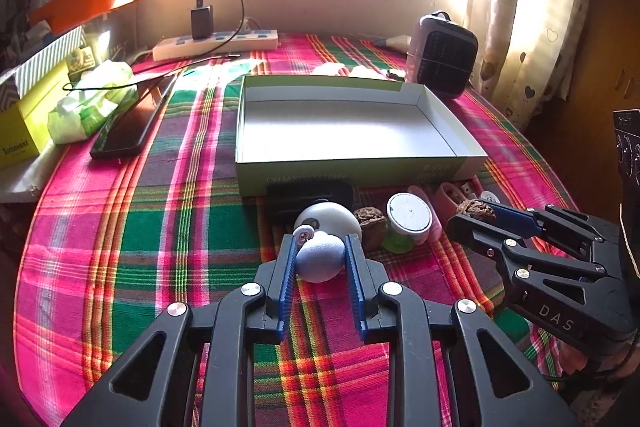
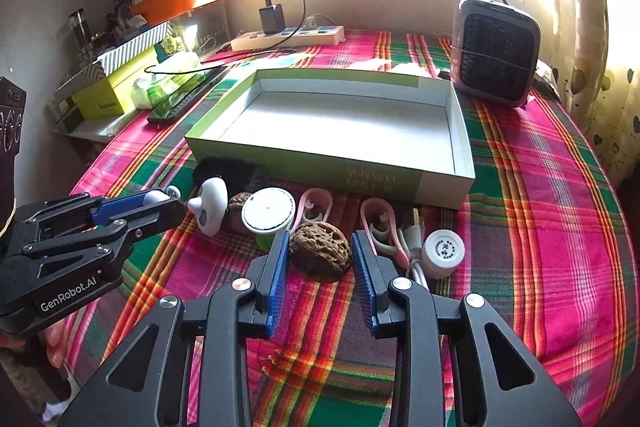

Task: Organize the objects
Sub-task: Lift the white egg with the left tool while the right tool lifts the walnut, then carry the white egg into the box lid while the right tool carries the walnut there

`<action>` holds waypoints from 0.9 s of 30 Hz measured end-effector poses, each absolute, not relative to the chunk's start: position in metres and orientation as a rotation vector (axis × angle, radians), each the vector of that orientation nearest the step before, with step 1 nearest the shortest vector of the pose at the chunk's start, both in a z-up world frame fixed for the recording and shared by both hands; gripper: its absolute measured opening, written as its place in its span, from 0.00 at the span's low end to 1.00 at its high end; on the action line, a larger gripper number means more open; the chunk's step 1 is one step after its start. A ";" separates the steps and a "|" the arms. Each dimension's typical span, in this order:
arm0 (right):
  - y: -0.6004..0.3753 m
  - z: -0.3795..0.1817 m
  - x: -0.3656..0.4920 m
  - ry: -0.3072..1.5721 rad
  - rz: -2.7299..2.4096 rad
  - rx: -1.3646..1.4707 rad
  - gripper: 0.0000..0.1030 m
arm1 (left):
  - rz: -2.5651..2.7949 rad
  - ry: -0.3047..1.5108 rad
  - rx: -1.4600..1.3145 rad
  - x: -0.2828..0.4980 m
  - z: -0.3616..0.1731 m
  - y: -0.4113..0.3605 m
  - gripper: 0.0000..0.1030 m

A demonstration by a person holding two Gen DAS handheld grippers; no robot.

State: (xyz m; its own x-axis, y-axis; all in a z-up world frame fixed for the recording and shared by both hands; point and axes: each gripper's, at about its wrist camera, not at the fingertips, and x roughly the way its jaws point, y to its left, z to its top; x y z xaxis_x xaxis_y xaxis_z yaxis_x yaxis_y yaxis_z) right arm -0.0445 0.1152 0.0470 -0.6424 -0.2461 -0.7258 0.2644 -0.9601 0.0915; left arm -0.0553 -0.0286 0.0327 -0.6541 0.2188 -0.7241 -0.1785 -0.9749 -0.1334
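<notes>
**Two grippers at a row of small items before a tray**

Sunlit room, bright window behind. Plaid cloth (image 1: pixel 160 227) in pink, green and orange over the table. Heater (image 2: pixel 496 51) at the far right, power strip (image 2: pixel 288 37) by the wall, phone (image 1: pixel 128 125) and yellow box (image 1: pixel 28 119) at the left.

Shallow tray (image 2: pixel 320 163), white inside and green outside, mid-table, long axis left to right, open side up.

Just in front of the tray, a row of small items: white ball (image 1: pixel 334 217), round lid (image 2: pixel 268 211), pink clips (image 2: pixel 316 209), small white cap (image 2: pixel 442 251).

Left gripper (image 1: pixel 320 257): narrowly parted, blue pads pressed on a pale ball (image 1: pixel 320 259) on the cloth, pointing toward the tray.

Right gripper (image 2: pixel 320 259): parted a little wider, pads against both sides of a walnut (image 2: pixel 320 257), close before the row, pointing toward the tray.
</notes>
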 end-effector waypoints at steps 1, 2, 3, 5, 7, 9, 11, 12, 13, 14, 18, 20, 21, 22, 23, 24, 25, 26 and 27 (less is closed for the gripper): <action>0.115 0.050 -0.046 0.030 -2.615 1.147 0.32 | 2.674 -0.071 -1.173 -0.057 0.036 -0.028 0.21; 0.114 0.052 -0.047 0.030 -2.613 1.141 0.32 | 2.673 -0.068 -1.165 -0.059 0.038 -0.028 0.21; 0.114 0.055 -0.049 0.036 -2.615 1.135 0.32 | 2.674 -0.071 -1.158 -0.061 0.041 -0.028 0.21; 0.112 0.062 -0.052 0.053 -2.623 1.116 0.32 | 2.668 -0.077 -1.147 -0.067 0.046 -0.028 0.21; 0.112 0.069 -0.057 0.055 -2.630 1.095 0.32 | 2.672 -0.085 -1.140 -0.073 0.051 -0.028 0.21; 0.112 0.076 -0.064 0.044 -2.629 1.082 0.32 | 2.675 -0.082 -1.124 -0.079 0.056 -0.028 0.21; 0.112 0.082 -0.072 0.035 -2.626 1.072 0.32 | 2.677 -0.077 -1.113 -0.087 0.061 -0.028 0.21; 0.112 0.084 -0.076 0.032 -2.625 1.070 0.32 | 2.676 -0.075 -1.104 -0.090 0.063 -0.028 0.21; 0.112 0.086 -0.081 0.031 -2.623 1.068 0.32 | 2.680 -0.074 -1.103 -0.095 0.066 -0.028 0.21; 0.112 0.088 -0.085 0.027 -2.621 1.068 0.32 | 2.680 -0.068 -1.100 -0.099 0.067 -0.028 0.21; 0.111 0.093 -0.107 0.009 -2.606 1.081 0.32 | 2.676 -0.060 -1.096 -0.117 0.072 -0.028 0.21; 0.110 0.092 -0.120 0.009 -2.602 1.094 0.32 | 2.672 -0.056 -1.097 -0.128 0.072 -0.028 0.21; 0.110 0.091 -0.126 0.008 -2.599 1.107 0.32 | 2.671 -0.050 -1.104 -0.134 0.072 -0.028 0.21; 0.110 0.090 -0.133 0.009 -2.597 1.118 0.32 | 2.669 -0.051 -1.111 -0.141 0.070 -0.029 0.21; 0.110 0.088 -0.139 0.012 -2.597 1.128 0.32 | 2.670 -0.060 -1.128 -0.147 0.068 -0.029 0.21; 0.109 0.086 -0.146 0.020 -2.598 1.138 0.32 | 2.665 -0.059 -1.138 -0.153 0.067 -0.030 0.21; 0.108 0.083 -0.153 0.032 -2.601 1.149 0.32 | 2.657 -0.059 -1.137 -0.158 0.066 -0.030 0.21; 0.108 0.081 -0.159 0.042 -2.603 1.160 0.32 | 2.648 -0.068 -1.136 -0.163 0.065 -0.030 0.21; 0.108 0.078 -0.166 0.049 -2.605 1.172 0.32 | 2.640 -0.071 -1.141 -0.168 0.063 -0.029 0.21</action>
